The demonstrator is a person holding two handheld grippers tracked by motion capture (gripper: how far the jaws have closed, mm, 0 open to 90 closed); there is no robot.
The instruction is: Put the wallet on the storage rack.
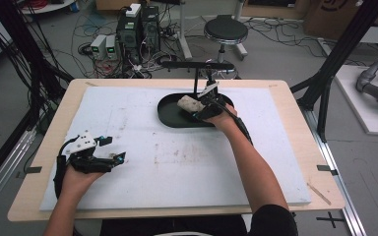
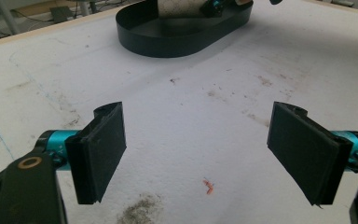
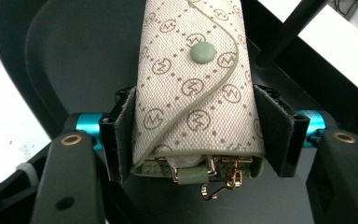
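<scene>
Your right gripper (image 3: pixel 198 140) is clamped across the pouch (image 3: pixel 193 88), long axis pointing away over the tray (image 1: pixel 170 118), while your left gripper (image 2: pixel 198 154) sits wide open and empty, well off from the tray.

The white foam mat (image 1: pixel 177 162) covering the wooden worktop (image 1: pixel 295 123) lies open across its middle and along its near edge, giving a wide passage between the two hands. Towards the far edge, the black oval metal tray (image 1: pixel 170 115) blocks the way, and a thin black upright post (image 1: pixel 196 81) with a crossbar rises just behind it.
</scene>
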